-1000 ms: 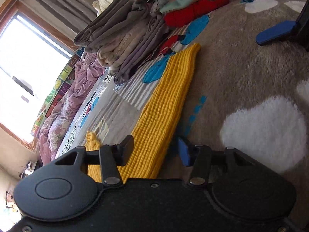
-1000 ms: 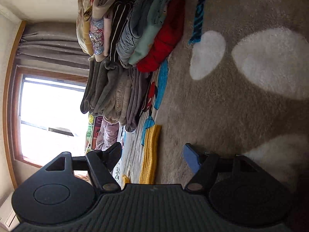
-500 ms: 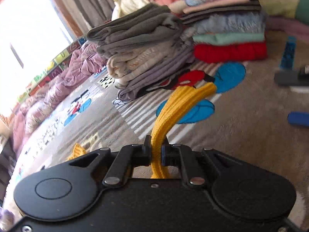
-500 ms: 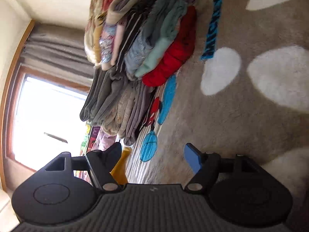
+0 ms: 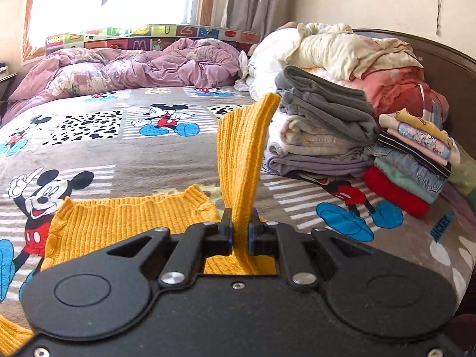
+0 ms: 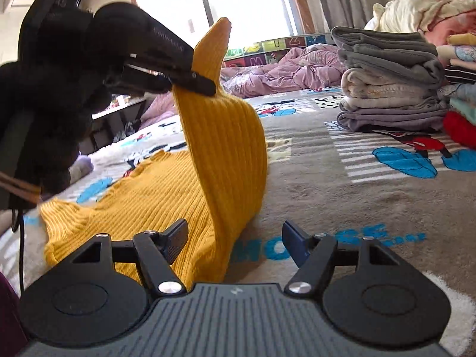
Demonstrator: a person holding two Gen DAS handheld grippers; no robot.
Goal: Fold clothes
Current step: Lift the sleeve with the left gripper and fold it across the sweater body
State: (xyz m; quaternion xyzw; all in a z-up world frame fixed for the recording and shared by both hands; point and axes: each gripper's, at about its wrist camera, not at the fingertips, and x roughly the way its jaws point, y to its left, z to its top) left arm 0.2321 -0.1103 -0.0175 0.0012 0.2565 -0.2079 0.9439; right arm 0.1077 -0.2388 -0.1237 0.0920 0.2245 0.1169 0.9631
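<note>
Between the left gripper's (image 5: 240, 232) tightly closed fingers (image 5: 225, 232) a narrow strip of the yellow sweater (image 5: 241, 160) is pinched and lifted off the bed (image 5: 178, 160), the rest lying flat. With so little knit held, it could slip free. Alongside, the right gripper (image 6: 235, 239) is closing with nothing between its fingers, and may miss the draped fold.

We see a bed (image 5: 166, 160) under a grey Mickey Mouse blanket (image 5: 89, 148). On it lie a yellow knit sweater (image 5: 125, 220) at six o'clock, folded clothes stacks (image 5: 324, 136) at three, and a rumpled purple quilt (image 5: 128, 68) at eleven.
</note>
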